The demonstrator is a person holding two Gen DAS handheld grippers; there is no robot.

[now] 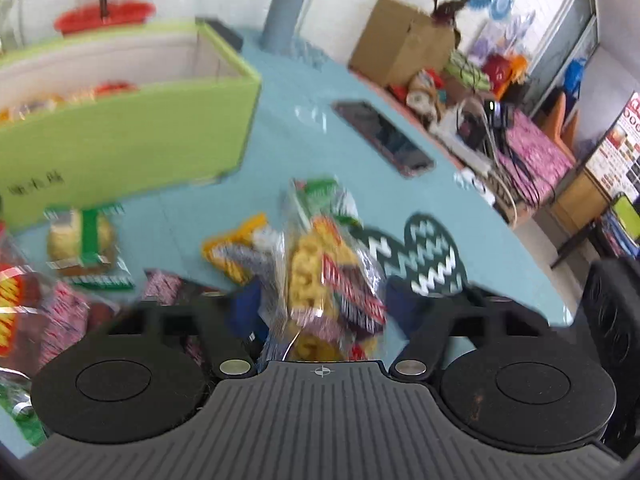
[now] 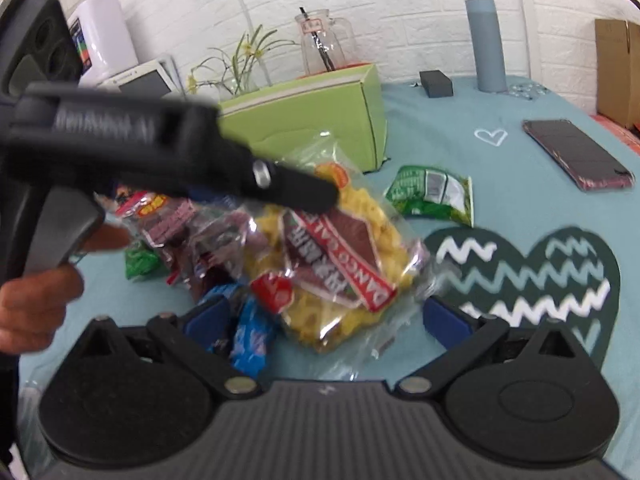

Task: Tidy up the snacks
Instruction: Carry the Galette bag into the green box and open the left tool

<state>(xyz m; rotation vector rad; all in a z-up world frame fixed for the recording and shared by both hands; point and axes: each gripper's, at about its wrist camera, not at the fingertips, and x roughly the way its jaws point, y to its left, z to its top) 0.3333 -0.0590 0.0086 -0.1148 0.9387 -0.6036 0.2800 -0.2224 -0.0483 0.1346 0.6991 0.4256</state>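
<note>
A clear bag of yellow snacks [image 1: 320,276] with a red label hangs upright between my left gripper's [image 1: 322,306] blue pads, which are shut on it. In the right wrist view a left finger [image 2: 304,192] reaches across onto the top of the same bag [image 2: 332,256]. My right gripper [image 2: 326,320] stands open, its pads wide apart beside the bag's lower end without pressing it. Loose packets lie on the blue tablecloth [image 2: 500,184]: a green one [image 2: 434,194], pink-red ones [image 2: 168,220] and a blue one [image 2: 252,336]. The open green box [image 1: 120,128] holds some snacks.
A phone [image 1: 384,136] lies right of the box and a dark heart-shaped mat [image 2: 520,276] lies near the front. A grey cylinder [image 2: 486,44], a small black box [image 2: 436,84] and a glass jug [image 2: 320,44] stand at the back. A person's hand [image 2: 32,308] is at the left.
</note>
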